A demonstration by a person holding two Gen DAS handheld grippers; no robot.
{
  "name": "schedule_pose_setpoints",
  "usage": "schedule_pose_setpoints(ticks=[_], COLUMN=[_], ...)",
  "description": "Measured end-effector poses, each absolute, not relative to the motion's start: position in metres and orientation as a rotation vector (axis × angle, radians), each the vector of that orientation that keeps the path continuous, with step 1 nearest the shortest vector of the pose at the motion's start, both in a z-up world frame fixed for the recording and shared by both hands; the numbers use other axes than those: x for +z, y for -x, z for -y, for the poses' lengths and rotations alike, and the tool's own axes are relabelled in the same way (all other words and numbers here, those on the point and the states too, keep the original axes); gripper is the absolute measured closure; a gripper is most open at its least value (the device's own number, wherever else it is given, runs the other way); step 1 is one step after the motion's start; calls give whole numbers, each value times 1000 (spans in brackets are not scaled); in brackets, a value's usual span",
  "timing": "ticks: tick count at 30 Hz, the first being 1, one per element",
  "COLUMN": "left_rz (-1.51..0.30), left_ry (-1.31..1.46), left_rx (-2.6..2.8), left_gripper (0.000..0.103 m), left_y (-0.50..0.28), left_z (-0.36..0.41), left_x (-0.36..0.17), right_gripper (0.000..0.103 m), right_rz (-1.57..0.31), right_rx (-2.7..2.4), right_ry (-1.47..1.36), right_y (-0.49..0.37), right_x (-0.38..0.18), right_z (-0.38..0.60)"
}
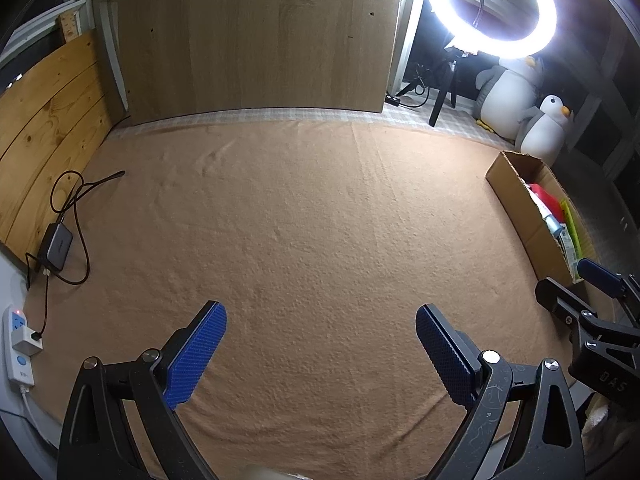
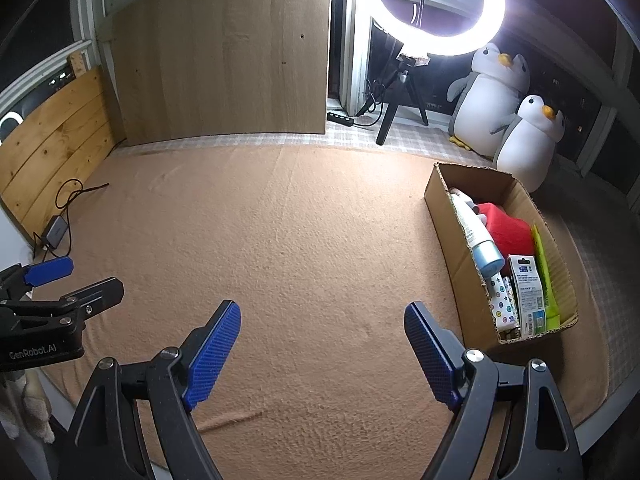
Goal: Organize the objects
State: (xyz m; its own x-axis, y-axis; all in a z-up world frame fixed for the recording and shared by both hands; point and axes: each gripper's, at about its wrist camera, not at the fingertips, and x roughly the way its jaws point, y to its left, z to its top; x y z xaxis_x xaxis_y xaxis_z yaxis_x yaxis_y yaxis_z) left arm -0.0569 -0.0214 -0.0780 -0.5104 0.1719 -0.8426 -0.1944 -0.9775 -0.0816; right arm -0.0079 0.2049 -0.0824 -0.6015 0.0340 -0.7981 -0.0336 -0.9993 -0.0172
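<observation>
A cardboard box (image 2: 444,204) stands on the right of the tan blanket (image 2: 312,240). It holds a white tube with a blue cap (image 2: 478,236), a red item (image 2: 508,228), a green packet (image 2: 544,272) and carded packs (image 2: 528,296). The box also shows in the left wrist view (image 1: 520,204). My right gripper (image 2: 322,316) is open and empty, left of the box. My left gripper (image 1: 320,318) is open and empty over bare blanket (image 1: 304,220). Each gripper shows at the edge of the other's view: the right one in the left wrist view (image 1: 572,284) and the left one in the right wrist view (image 2: 80,276).
A charger with a black cable (image 1: 56,246) and a white power strip (image 1: 18,344) lie at the left edge. A wooden panel (image 1: 256,36) stands behind. A ring light on a tripod (image 2: 440,8) and two plush penguins (image 2: 492,100) stand at the back right.
</observation>
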Motion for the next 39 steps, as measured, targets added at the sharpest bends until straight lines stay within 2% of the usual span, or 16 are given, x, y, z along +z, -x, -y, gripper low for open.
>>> schedule_pose_setpoints(ticks=[39], left_rz=[-31], left_ry=[1432], left_rx=[2560], left_gripper=[5], left_y=[54], left_z=[18], left_x=[-79], right_gripper=[22], right_rz=[1], right_rx=[2767], right_ry=[1407], right_y=[6], right_x=[-86], right_z=[-209])
